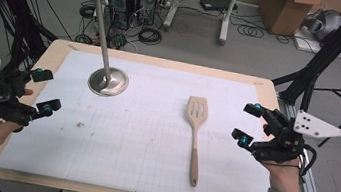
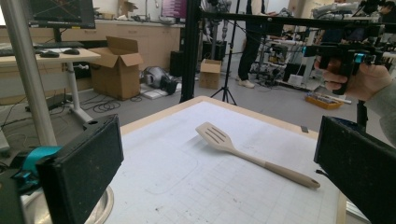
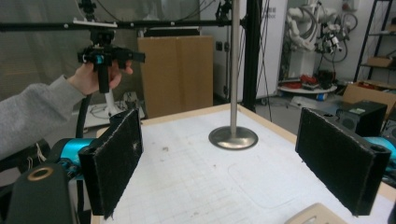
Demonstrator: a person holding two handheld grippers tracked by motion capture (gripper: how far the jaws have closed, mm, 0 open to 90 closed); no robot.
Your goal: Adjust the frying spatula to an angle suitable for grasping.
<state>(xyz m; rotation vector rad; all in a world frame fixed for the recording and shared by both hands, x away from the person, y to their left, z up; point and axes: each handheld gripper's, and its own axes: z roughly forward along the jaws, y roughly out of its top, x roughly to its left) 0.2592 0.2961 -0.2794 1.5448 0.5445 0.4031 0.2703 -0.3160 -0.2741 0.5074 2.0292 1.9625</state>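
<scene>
- Wooden spatula (image 1: 196,130) lies flat on the white gridded mat (image 1: 141,142), right of the table's middle, its slotted blade pointing far and its handle near.
- Left gripper (image 1: 44,91) hovers at the table's left edge, jaws spread wide with nothing between them.
- Right gripper (image 1: 246,123) hovers at the right edge, just right of the spatula and apart from it, jaws spread and empty.
- Metal stand (image 1: 108,81), a round base with an upright pole, sits far left on the mat.
</scene>
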